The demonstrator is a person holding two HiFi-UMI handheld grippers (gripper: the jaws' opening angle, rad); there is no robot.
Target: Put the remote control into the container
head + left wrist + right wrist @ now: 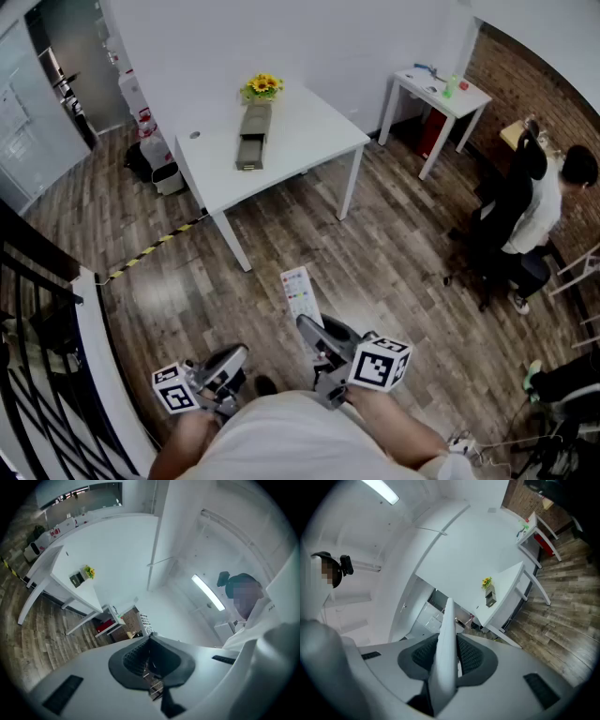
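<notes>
A white remote control (300, 295) with coloured buttons sticks forward out of my right gripper (321, 339), whose jaws are shut on its near end. In the right gripper view the remote (446, 634) stands edge-on between the dark pads (474, 656). The container, a grey open box (253, 137), lies on the white table (309, 141) far ahead, next to a pot of sunflowers (262, 87). My left gripper (228, 364) hangs low at the left, shut and empty. Its view shows the remote (145, 622) just past its tips and the container (76, 578) in the distance.
Wooden floor lies between me and the table. A small white side table (441, 94) stands at the back right. A person (544, 202) sits on a chair at the right. A black railing (37, 375) runs along the left, and yellow-black tape (155, 246) crosses the floor.
</notes>
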